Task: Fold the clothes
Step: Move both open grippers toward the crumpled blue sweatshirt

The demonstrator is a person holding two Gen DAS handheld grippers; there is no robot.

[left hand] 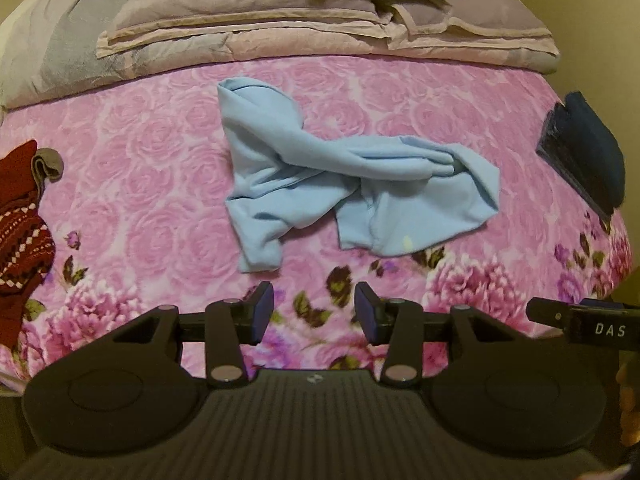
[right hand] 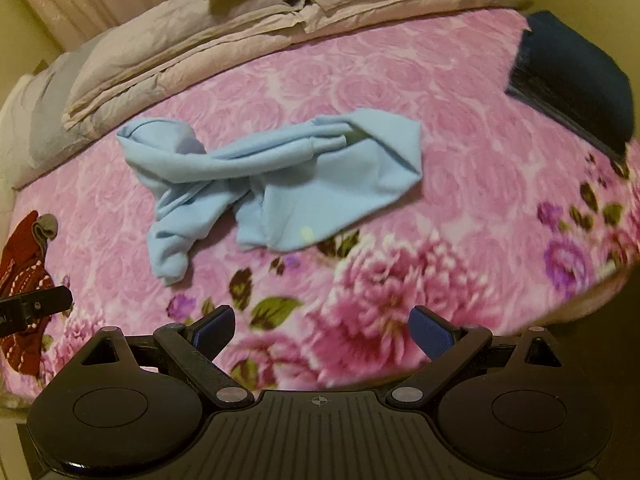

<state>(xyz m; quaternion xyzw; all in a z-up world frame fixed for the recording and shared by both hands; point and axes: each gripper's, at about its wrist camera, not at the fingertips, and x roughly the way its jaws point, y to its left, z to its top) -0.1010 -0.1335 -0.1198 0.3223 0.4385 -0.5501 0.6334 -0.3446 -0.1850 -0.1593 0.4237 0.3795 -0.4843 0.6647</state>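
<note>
Left gripper (left hand: 315, 312) held apart, empty; right gripper (right hand: 322, 334) spread wider, empty. Both are poised low over the near edge of the pink floral blanket (left hand: 160, 152), aimed at the light blue garment (left hand: 320, 176), which is seen crumpled mid-bed, twisted, unfolded, probably awaiting spreading.

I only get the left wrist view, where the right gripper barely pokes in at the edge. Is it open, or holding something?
Observer: Open. In its own view the right gripper has its fingers spread wide with nothing between them, only the floral blanket below.
Operator: Is it touching the blue garment?
Observer: No. The light blue garment lies crumpled on the blanket, clear of the fingertips and further up the bed.
</note>
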